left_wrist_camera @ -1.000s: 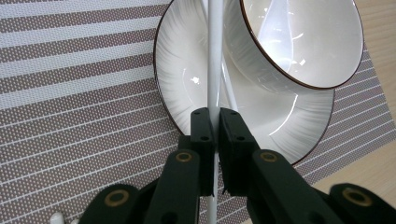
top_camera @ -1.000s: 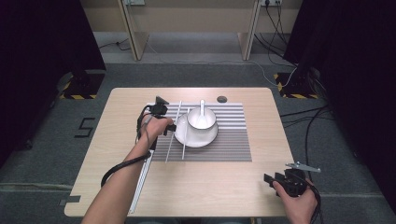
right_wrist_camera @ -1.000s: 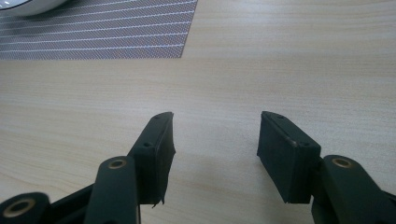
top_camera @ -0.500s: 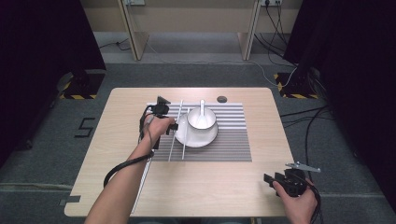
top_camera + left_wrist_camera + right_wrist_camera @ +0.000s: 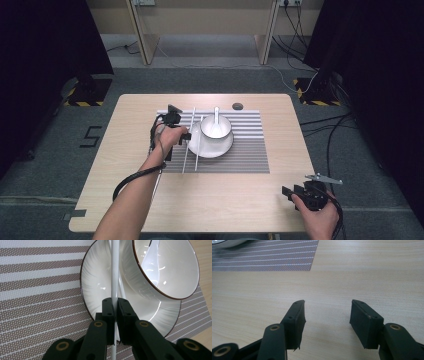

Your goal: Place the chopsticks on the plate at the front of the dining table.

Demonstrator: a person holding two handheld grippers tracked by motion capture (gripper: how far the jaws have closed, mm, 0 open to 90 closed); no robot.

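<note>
Pinching the thin white chopstick (image 5: 114,277) between your left tongs (image 5: 114,305), you hold it over the rim of the white brown-edged ceramic saucer (image 5: 95,290), on the striped mat. Your right tongs (image 5: 326,315) rest spread above the bare wooden surface (image 5: 362,272), clear of the work.

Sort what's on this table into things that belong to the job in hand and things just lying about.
In the job:
- left gripper, shut on a white chopstick
- second white chopstick on the striped placemat
- plate under the bowl, spoon in the bowl

Lying about:
- small dark round thing near the table's far edge
- right gripper, open over bare table
</note>
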